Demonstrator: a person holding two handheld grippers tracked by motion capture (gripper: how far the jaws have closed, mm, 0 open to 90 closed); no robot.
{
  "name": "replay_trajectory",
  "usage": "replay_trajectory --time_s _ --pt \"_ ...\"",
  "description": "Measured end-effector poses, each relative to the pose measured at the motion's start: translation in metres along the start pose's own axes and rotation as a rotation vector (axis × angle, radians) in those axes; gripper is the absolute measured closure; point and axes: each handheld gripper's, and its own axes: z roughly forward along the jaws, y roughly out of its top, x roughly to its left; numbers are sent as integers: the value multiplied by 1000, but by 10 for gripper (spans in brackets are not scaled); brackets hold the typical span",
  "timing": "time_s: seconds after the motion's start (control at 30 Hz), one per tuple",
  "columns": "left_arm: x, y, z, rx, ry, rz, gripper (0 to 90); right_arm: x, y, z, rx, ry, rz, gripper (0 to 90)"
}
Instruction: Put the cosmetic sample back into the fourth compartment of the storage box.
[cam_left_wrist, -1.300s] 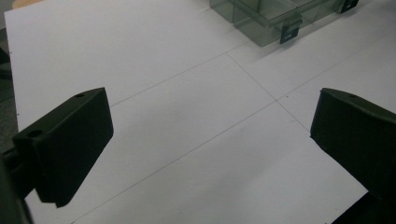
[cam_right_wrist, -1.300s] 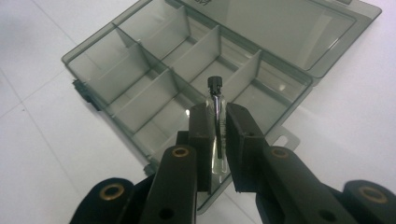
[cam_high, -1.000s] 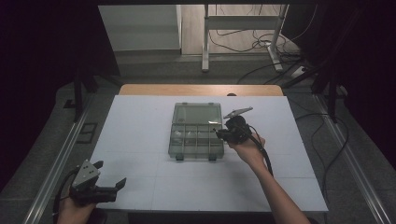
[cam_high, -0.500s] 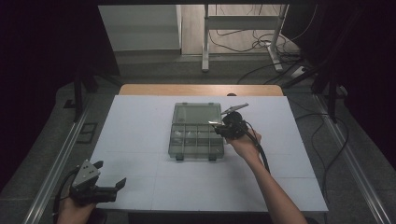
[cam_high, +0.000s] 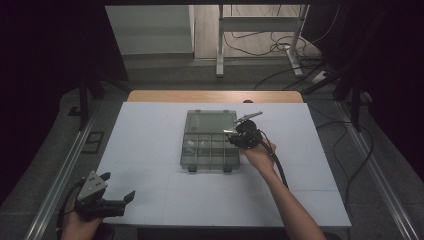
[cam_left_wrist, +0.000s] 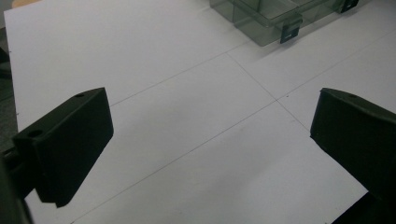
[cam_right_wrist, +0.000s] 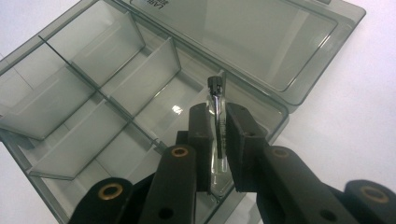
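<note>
A smoky clear plastic organizer box (cam_high: 209, 154) lies open in the middle of the white table, its lid (cam_high: 210, 120) flat behind it. Over the box's right side, my right gripper (cam_high: 236, 137) is shut on a small glass vial with a black cap (cam_right_wrist: 215, 87). In the right gripper view the vial stands between the pads (cam_right_wrist: 200, 122), above a divided compartment (cam_right_wrist: 116, 95). Near the front left table corner my left gripper (cam_high: 119, 186) is held open, with nothing between its fingers. The left gripper view shows its jaws wide apart (cam_left_wrist: 210, 140) over bare table, and the box's latch corner (cam_left_wrist: 280, 25) far off.
The white table top (cam_high: 150, 130) has thin grid lines and a wooden strip (cam_high: 215, 96) at its far edge. Metal rails (cam_high: 60, 175) run along both sides. Cables and a stand leg (cam_high: 220, 45) lie on the floor beyond.
My right gripper has shifted a little left and lower, further over the box, with the vial still in it. The left gripper has stayed put.
</note>
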Motion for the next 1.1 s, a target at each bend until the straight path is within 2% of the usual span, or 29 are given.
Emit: replay_trajectory --time_s 0.07,0.57,0.97,1.1 --pt "0 0 0 0 0 0 0 1 0 1 -1 -1 -13 790" --pt "1 0 0 -5 -7 -7 0 7 -1 0 0 5 -27 740" --pt "2 0 -1 -6 -14 -11 0 11 -1 -4 2 -17 -49 583" --pt "2 -1 -1 -9 -17 -13 0 13 -1 -6 6 -3 -57 548"
